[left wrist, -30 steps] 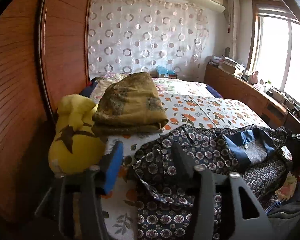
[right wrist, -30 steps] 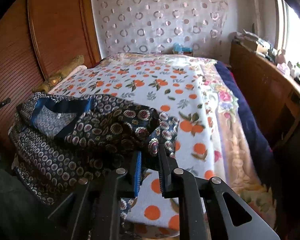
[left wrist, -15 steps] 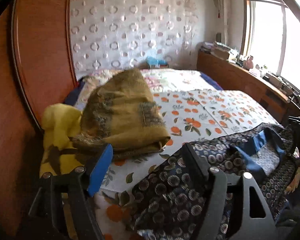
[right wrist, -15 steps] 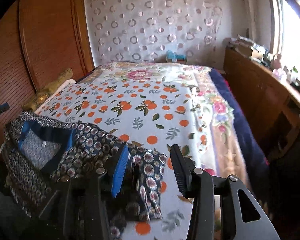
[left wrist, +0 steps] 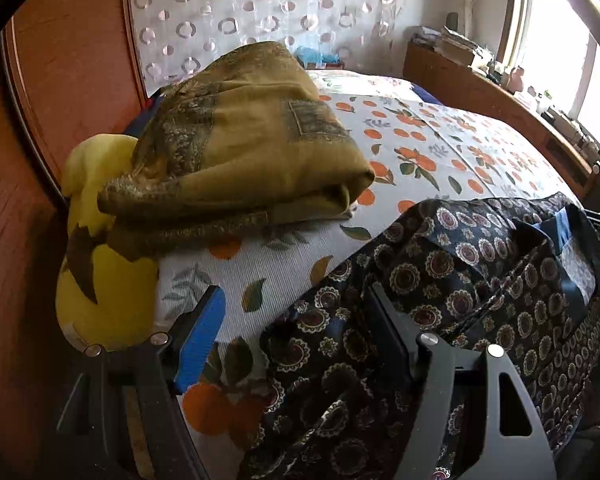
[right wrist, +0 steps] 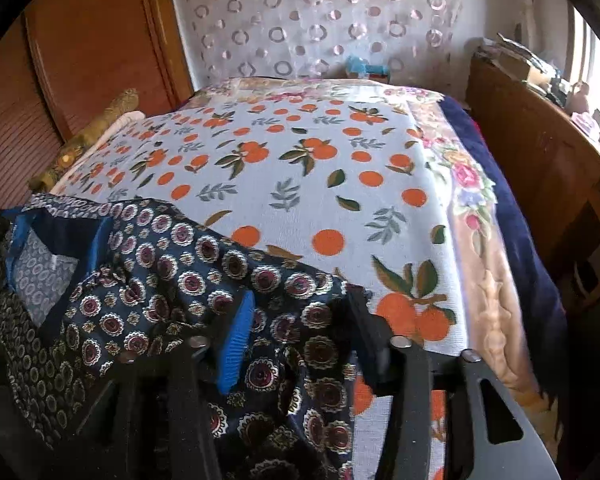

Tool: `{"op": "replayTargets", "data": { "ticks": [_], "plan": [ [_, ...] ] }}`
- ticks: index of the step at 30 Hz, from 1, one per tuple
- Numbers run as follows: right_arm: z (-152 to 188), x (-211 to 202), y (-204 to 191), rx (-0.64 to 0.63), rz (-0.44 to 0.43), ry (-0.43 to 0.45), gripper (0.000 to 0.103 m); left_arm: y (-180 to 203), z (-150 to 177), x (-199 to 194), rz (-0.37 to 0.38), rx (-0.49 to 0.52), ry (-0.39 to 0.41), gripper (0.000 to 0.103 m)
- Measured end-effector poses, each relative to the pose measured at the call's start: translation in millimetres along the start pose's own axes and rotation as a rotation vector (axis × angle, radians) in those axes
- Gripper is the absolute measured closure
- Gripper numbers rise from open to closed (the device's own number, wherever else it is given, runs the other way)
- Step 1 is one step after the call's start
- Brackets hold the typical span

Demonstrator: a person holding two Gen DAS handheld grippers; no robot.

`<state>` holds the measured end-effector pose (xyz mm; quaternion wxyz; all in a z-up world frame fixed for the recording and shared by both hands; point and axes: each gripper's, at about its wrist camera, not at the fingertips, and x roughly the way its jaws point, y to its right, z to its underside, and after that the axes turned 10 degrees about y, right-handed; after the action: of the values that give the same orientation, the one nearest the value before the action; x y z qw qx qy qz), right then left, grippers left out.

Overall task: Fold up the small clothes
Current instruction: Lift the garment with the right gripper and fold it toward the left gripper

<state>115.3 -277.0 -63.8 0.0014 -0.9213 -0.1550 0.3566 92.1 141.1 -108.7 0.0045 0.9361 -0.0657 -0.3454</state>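
A dark navy garment with round medallion print (left wrist: 480, 276) lies spread along the near edge of the bed; it also shows in the right wrist view (right wrist: 172, 280), with a blue-lined neck opening (right wrist: 48, 256) at the left. My left gripper (left wrist: 292, 312) is open, its jaws wide apart over the garment's left end and the sheet. My right gripper (right wrist: 300, 320) is open, its jaws astride the garment's right corner, not closed on it.
A folded olive-gold garment (left wrist: 240, 140) rests on the orange-print sheet (right wrist: 320, 168) beside a yellow plush (left wrist: 96, 248). A wooden wardrobe (left wrist: 60, 60) stands at the left, a wooden sideboard (right wrist: 540, 160) at the right. A floral blanket (right wrist: 472, 208) borders the sheet.
My right gripper was shut on the garment's corner a second ago and has opened, letting it go. Both grippers have dropped lower and nearer the bed; the garment now lies flatter.
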Motion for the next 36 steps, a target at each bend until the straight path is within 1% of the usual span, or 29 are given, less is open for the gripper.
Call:
{"op": "replayTargets", "data": {
  "ticks": [2,4,6,10,12,14,15,16,17,18,19,20,21,22,23,24,26,29,31,33,36],
  "plan": [
    [-3,1,0,-0.015,0.016,-0.008,0.045,1,1,-1,0.007,-0.011,-0.004,0.031],
    [-1,1,-1,-0.039,0.036,-0.016,0.04,1,2,-1,0.02,-0.015,-0.009,0.031],
    [-1,2,-2,-0.056,0.054,-0.025,0.038,3,4,-2,0.031,-0.006,-0.007,0.031],
    [-2,5,-2,-0.051,0.069,-0.03,0.033,6,4,-2,0.043,0.002,-0.008,0.031],
    [-2,6,-2,-0.035,0.059,-0.028,0.033,8,5,-4,0.068,0.012,-0.008,0.041],
    [-1,6,-3,-0.04,0.046,-0.026,0.033,11,5,-7,0.11,0.012,-0.015,0.059],
    [1,6,-5,-0.047,0.04,-0.026,0.034,13,5,-8,0.132,0.011,-0.021,0.065],
    [2,5,-7,-0.06,0.036,-0.027,0.037,15,5,-9,0.15,0.011,-0.026,0.077],
    [3,5,-8,-0.068,0.024,-0.025,0.044,17,6,-11,0.169,0.01,-0.029,0.086],
    [3,3,-9,-0.072,0.006,-0.024,0.053,22,6,-14,0.175,0.02,-0.024,0.09],
    [3,3,-11,-0.079,-0.008,-0.024,0.057,25,6,-15,0.171,0.028,-0.016,0.095],
    [4,2,-12,-0.089,-0.017,-0.024,0.064,28,5,-19,0.164,0.031,0.002,0.096],
    [5,1,-14,-0.097,-0.031,-0.023,0.075,31,3,-24,0.17,0.031,0.027,0.096],
    [6,0,-15,-0.1,-0.05,-0.022,0.081,35,0,-31,0.174,0.032,0.05,0.096],
    [7,-2,-17,-0.105,-0.065,-0.019,0.09,38,-4,-37,0.17,0.032,0.072,0.097],
    [7,-4,-18,-0.112,-0.068,-0.013,0.093,40,-9,-44,0.167,0.031,0.1,0.097],
    [5,-14,-19,-0.105,-0.077,0.023,0.094,44,-19,-59,0.168,0.031,0.15,0.097],
    [-8,-40,-22,-0.095,-0.053,0.137,0.095,52,-42,-83,0.175,0.037,0.236,0.097],
    [-22,-62,-25,-0.093,-0.047,0.217,0.095,61,-62,-98,0.175,0.055,0.296,0.097],
    [-39,-82,-30,-0.121,-0.016,0.29,0.096,64,-80,-107,0.175,0.064,0.34,0.097],
    [-68,-107,-35,-0.161,0.016,0.371,0.096,67,-110,-117,0.163,0.072,0.407,0.097]
  ]
}}
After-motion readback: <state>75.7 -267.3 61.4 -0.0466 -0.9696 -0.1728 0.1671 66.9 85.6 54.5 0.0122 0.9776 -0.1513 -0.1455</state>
